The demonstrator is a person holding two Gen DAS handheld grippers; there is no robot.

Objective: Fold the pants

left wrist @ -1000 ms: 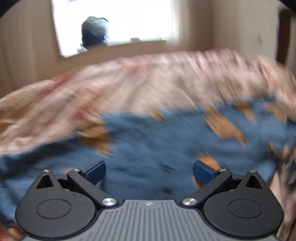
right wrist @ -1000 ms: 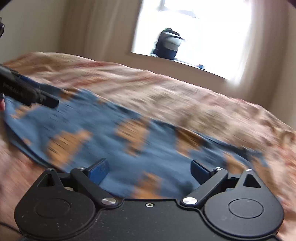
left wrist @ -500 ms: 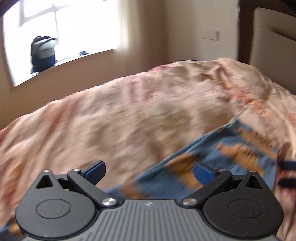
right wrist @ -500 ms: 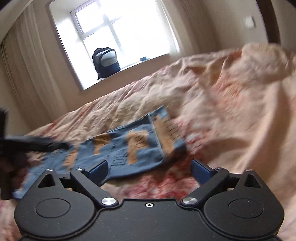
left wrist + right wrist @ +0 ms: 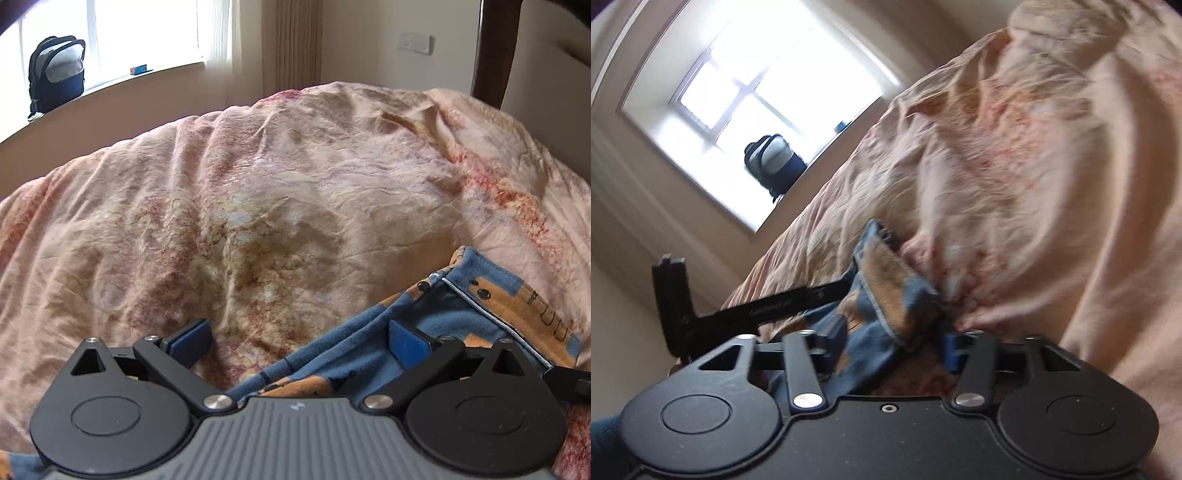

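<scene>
The pants (image 5: 461,325) lie on the near right part of the bed cover (image 5: 258,206), blue with orange patches, and they look bunched and creased, not flat. I see no clean fold yet, so I judge the task is at an early stage: the hands are only taking hold of one end of the cloth.

The right gripper (image 5: 892,347) is rolled to the side. Its jaws have just been closing, and a bundle of the pants' hem sits between them; the fingers (image 5: 951,350) seem to press on this cloth, but blur makes the contact not fully sure.

The left gripper (image 5: 297,338) has its fingers wide apart and holds nothing. Its right finger is over the pants' edge, its left finger over the bare cover.

What is left: grip the edge with both hands, spread it, and make the folds.
</scene>
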